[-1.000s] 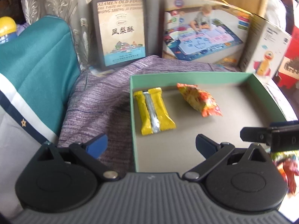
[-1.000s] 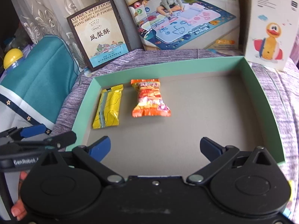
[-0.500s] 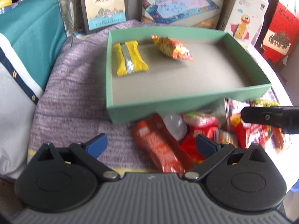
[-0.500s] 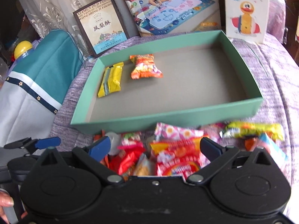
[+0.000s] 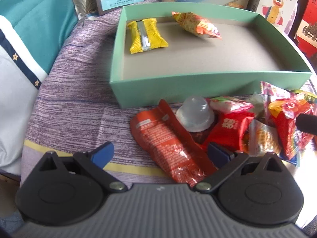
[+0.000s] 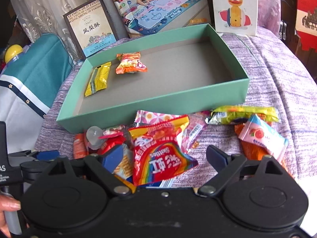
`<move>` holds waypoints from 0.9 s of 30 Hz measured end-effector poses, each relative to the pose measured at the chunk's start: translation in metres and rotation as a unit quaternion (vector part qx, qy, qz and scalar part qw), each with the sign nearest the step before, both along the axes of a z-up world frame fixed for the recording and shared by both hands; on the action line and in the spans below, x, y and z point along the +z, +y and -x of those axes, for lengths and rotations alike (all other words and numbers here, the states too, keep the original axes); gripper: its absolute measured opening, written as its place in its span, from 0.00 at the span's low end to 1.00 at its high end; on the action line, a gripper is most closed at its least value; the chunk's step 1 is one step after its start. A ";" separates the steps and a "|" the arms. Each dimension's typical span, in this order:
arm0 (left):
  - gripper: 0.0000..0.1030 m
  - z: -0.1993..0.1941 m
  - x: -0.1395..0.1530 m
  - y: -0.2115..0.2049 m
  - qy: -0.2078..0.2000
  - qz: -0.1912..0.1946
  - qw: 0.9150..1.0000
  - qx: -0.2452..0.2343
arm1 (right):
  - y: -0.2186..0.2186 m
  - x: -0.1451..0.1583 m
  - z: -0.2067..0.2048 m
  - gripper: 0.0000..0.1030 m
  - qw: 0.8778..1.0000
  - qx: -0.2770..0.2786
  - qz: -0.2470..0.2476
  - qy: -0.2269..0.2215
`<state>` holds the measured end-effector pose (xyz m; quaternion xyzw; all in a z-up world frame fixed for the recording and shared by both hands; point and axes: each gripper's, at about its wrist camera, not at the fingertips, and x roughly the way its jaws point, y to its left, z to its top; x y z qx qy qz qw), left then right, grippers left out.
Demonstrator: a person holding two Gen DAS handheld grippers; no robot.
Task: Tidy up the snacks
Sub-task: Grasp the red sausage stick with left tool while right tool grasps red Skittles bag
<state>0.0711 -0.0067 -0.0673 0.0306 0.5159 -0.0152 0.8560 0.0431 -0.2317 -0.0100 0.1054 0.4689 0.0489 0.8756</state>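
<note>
A green box (image 5: 198, 87) (image 6: 158, 107) holds a yellow packet (image 5: 146, 35) (image 6: 98, 79) and an orange packet (image 5: 196, 25) (image 6: 130, 63) at its far left. In front of the box lies a pile of snacks. My left gripper (image 5: 160, 154) is open, with a long red-orange packet (image 5: 168, 144) lying between its fingers, apart from both pads. My right gripper (image 6: 164, 156) straddles a rainbow Skittles packet (image 6: 158, 158); its jaws are closing and the pads do not press on the packet.
A clear jelly cup (image 5: 195, 113), a red packet (image 5: 229, 129), a pink peach packet (image 6: 261, 136) and a green-yellow packet (image 6: 243, 115) lie in the pile on the purple cloth (image 5: 79, 103). Printed cartons (image 6: 158, 13) stand behind the box. A teal cushion (image 5: 39, 19) is left.
Both grippers have drawn back from over the box and sunk toward the snack pile in front of it. The right jaws have narrowed a little.
</note>
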 end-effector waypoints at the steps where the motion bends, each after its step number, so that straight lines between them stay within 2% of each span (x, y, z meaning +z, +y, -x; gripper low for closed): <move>1: 1.00 0.000 -0.001 0.004 0.002 -0.004 1.000 0.004 | 0.003 -0.001 -0.004 0.90 1.000 0.003 0.003 0.003; 7: 1.00 0.004 -0.003 0.029 0.015 0.022 0.999 0.027 | 0.027 -0.016 -0.008 0.89 0.999 0.023 0.045 0.017; 8: 1.00 0.004 -0.004 0.031 0.016 0.024 0.999 0.032 | 0.031 -0.018 -0.006 0.79 0.998 0.026 0.058 0.012; 9: 1.00 0.004 -0.004 0.032 0.018 0.027 0.999 0.037 | 0.034 -0.021 -0.003 0.73 0.998 0.028 0.060 0.007; 11: 1.00 0.004 -0.005 0.032 0.023 0.032 0.998 0.045 | 0.032 -0.022 0.002 0.71 0.999 0.026 0.046 0.000; 13: 0.95 0.004 -0.006 0.027 0.022 0.033 0.998 0.039 | 0.030 -0.021 0.007 0.69 0.999 0.023 0.042 -0.004; 16: 0.75 0.006 -0.009 0.015 0.020 0.024 0.999 0.015 | 0.024 -0.019 0.011 0.68 0.999 0.017 0.030 -0.001; 18: 0.53 0.009 -0.008 0.010 0.004 0.003 1.000 0.005 | 0.019 -0.018 0.014 0.68 1.000 0.013 0.023 -0.001; 19: 0.48 0.010 -0.007 0.009 0.001 0.002 1.000 0.001 | 0.018 -0.017 0.014 0.67 1.000 0.011 0.021 0.000; 21: 0.27 0.010 -0.004 0.015 0.003 0.011 1.000 0.001 | 0.015 -0.015 0.016 0.67 1.000 0.011 0.013 0.002; 24: 0.16 0.011 -0.002 0.026 0.006 0.020 1.000 0.003 | 0.015 -0.014 0.016 0.67 1.000 0.015 0.003 0.005; 27: 0.16 0.013 -0.001 0.034 0.010 0.024 1.000 0.005 | 0.020 -0.016 0.014 0.67 0.999 0.029 0.003 0.021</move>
